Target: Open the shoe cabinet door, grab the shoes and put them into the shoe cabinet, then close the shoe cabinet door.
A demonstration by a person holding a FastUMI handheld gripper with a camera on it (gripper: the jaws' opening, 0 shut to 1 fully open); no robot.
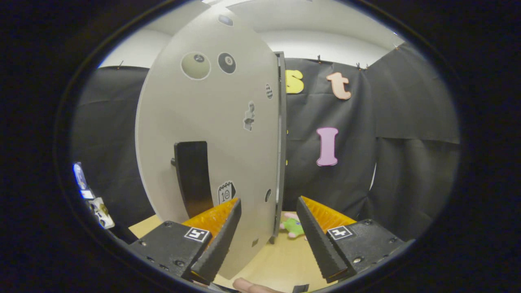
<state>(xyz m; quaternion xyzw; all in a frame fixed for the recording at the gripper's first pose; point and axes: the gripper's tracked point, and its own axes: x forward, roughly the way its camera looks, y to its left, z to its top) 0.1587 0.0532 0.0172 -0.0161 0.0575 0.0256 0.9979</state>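
Note:
The shoe cabinet door (211, 122) is a tall pale grey panel with several stickers, and it stands close in front of me. Its black vertical handle (192, 177) sits low on the panel, just beyond my left finger. The door's thin side edge (281, 142) runs down between my two fingers, and both fingers stay clear of it. My gripper (268, 201) is open and holds nothing. The left finger (220, 236) is in front of the door's face; the right finger (317, 236) is past the edge.
The door stands on a light wooden tabletop (281, 260). A small green and pink plush toy (293, 227) lies on it just behind the door's edge. A fingertip (252, 287) shows under the gripper. Small white objects (97, 211) hang far left.

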